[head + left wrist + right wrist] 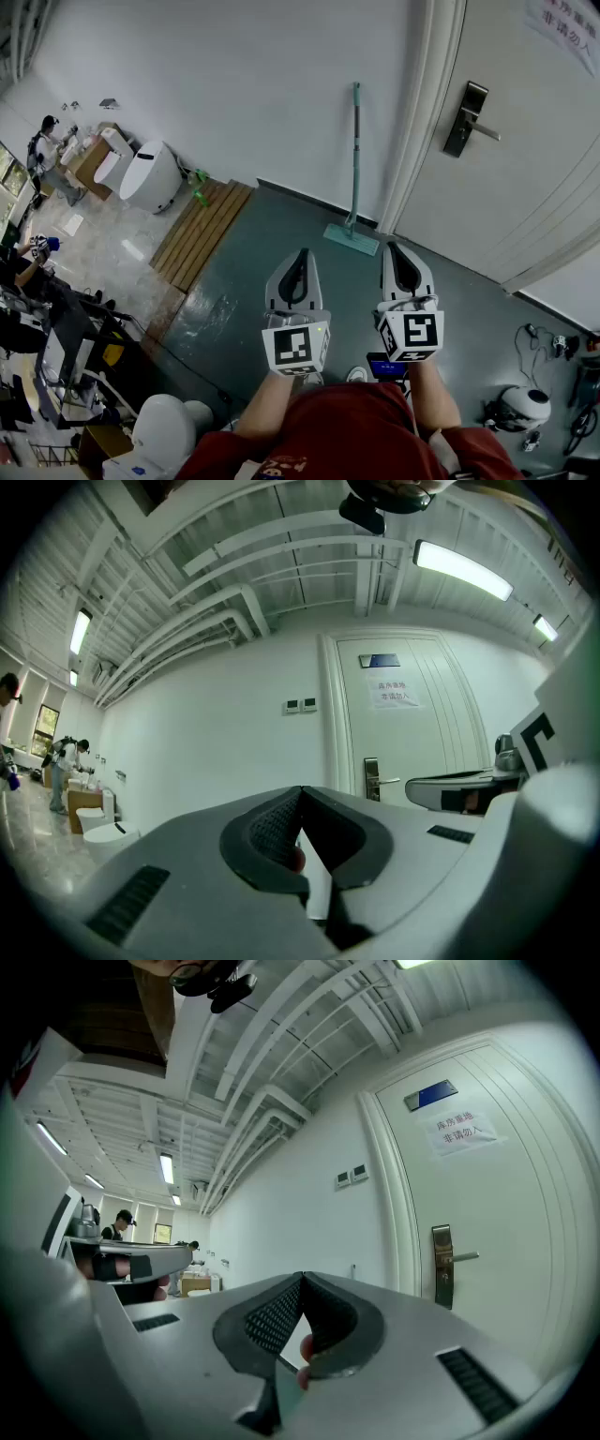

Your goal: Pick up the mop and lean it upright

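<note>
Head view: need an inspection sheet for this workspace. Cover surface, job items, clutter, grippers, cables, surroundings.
Surface: grey floor, with a glossy patch at its left.
Job's things: mop stands upright, handle against the wall beside the door frame, head flat on the floor.
Clutter: wooden boards; white toilet-like fixtures; white helmet-like thing.
Grippers: left gripper and right gripper are both shut, nothing between the jaws, apart from the mop.
Cables: loose cables on the floor at right.
Surroundings: white door with lever handle; a person far left.
</note>
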